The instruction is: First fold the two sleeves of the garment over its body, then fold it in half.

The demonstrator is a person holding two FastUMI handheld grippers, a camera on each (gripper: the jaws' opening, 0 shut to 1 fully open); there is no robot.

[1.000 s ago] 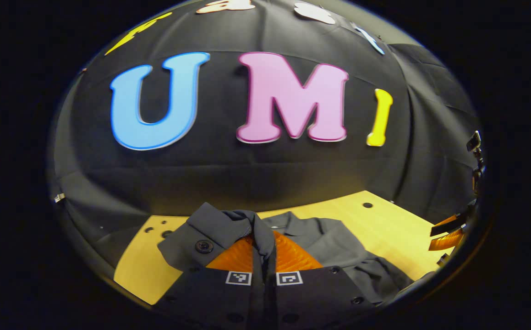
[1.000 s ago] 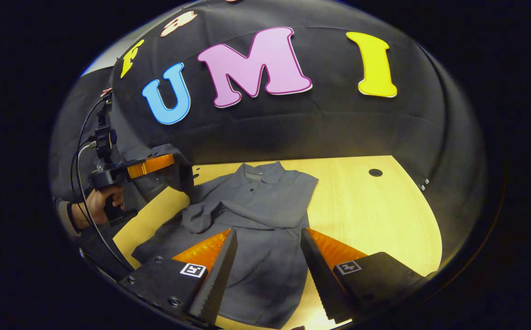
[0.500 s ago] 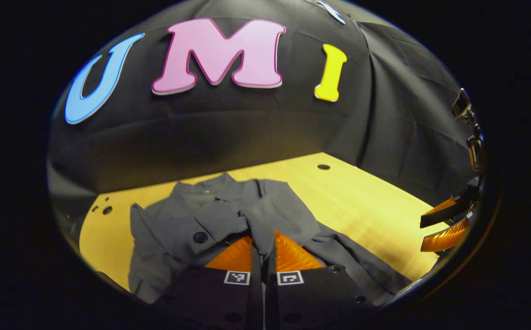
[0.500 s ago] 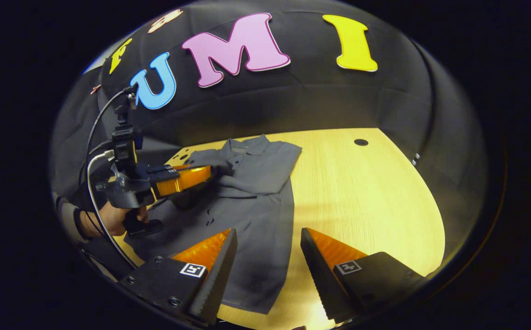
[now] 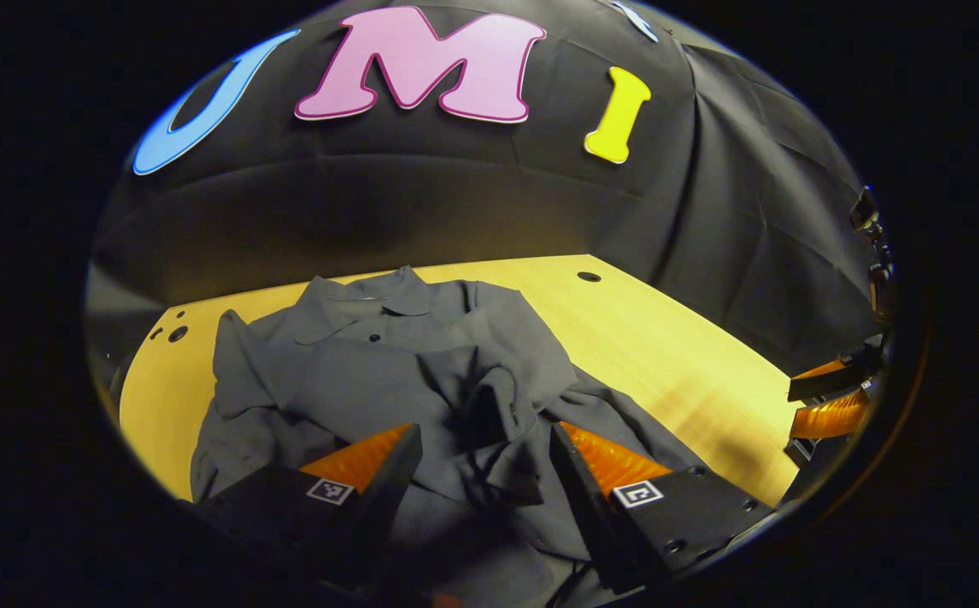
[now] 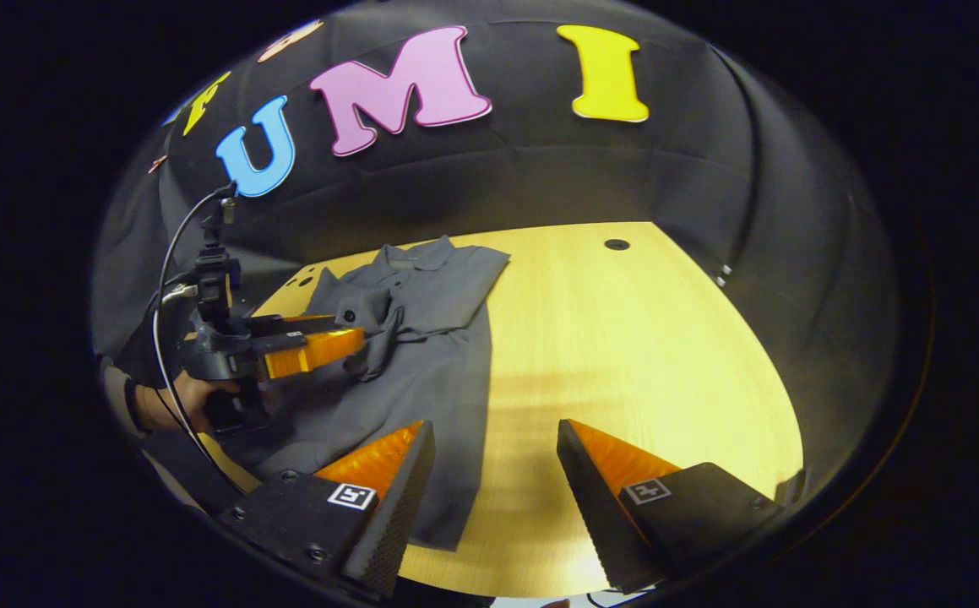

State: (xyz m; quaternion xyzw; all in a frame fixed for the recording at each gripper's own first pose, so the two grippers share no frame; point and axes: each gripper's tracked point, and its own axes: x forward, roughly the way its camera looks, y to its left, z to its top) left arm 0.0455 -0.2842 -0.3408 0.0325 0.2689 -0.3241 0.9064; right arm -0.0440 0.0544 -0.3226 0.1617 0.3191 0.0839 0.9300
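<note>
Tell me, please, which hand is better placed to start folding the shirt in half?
Probably right: the right tongs are open by the shirt's near hem, while the left tongs hover open over the folded sleeve.

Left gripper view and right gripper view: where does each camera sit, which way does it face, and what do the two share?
Left gripper view: rides on the left tongs, open just above the grey shirt, facing the booth wall; the right tongs show at its right edge.
Right gripper view: rides on the open right tongs, facing along the wooden table; a hand holds the left tongs at left.
Shared: shirt, table.
</note>
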